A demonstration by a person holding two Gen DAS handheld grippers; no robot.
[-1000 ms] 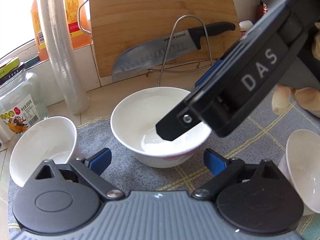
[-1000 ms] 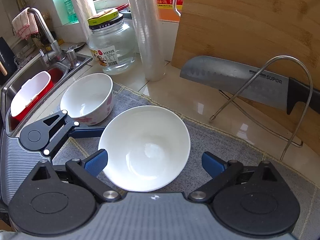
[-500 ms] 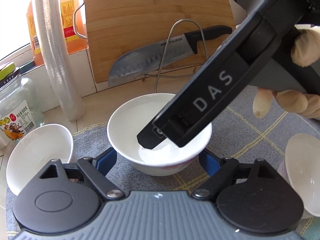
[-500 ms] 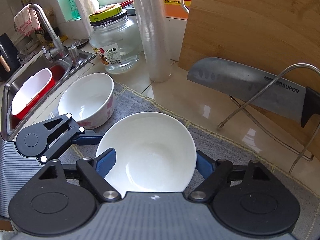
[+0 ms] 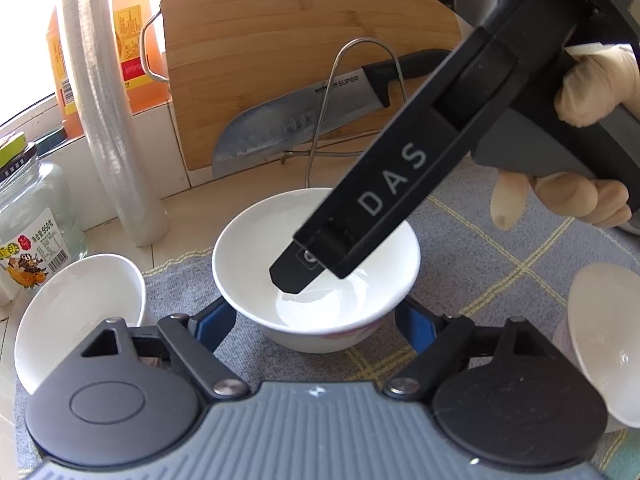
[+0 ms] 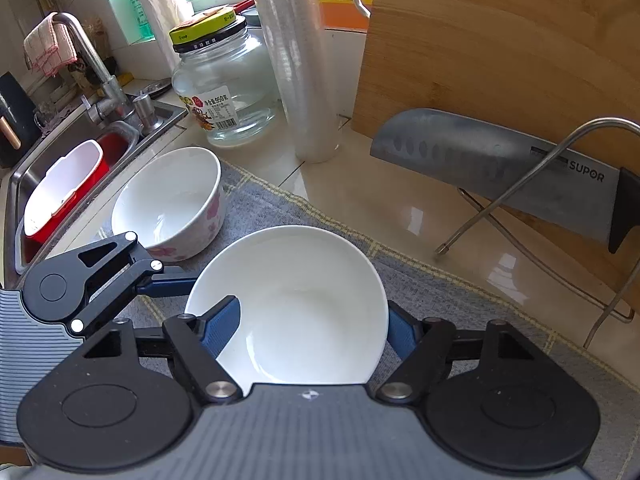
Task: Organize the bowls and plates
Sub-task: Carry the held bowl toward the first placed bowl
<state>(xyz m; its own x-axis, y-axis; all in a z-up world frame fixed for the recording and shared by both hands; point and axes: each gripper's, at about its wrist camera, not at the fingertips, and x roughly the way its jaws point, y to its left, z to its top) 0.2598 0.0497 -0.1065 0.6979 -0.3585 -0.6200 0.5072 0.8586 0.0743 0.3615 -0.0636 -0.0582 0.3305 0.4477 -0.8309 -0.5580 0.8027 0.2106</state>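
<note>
A white bowl (image 5: 256,240) (image 6: 304,280) stands upright on the grey checked mat (image 5: 480,248), and both grippers are on it. My left gripper (image 5: 312,320) is closing its jaws; the blue pads (image 5: 212,320) press the bowl's lower sides. From the upper right, my right gripper (image 6: 310,328) also closes its jaws around the bowl. Its left pad lies across the near rim and the right pad (image 6: 400,332) sits against the rim outside. In the left wrist view one right-gripper finger (image 5: 300,272) points down into the bowl. A gloved hand (image 5: 580,92) holds that gripper.
A flowered bowl (image 6: 172,204) (image 5: 76,312) stands to the left near the sink (image 6: 24,184); a third bowl (image 5: 600,352) is at the right edge. Behind are a glass jar (image 6: 224,96), a film roll (image 6: 296,60), a knife (image 6: 480,160) on a wire stand, and a cutting board (image 6: 500,40).
Both pairs of jaws have closed in from wide open onto the white bowl. The right gripper has come lower and nearer, so its finger now reaches into the bowl.
</note>
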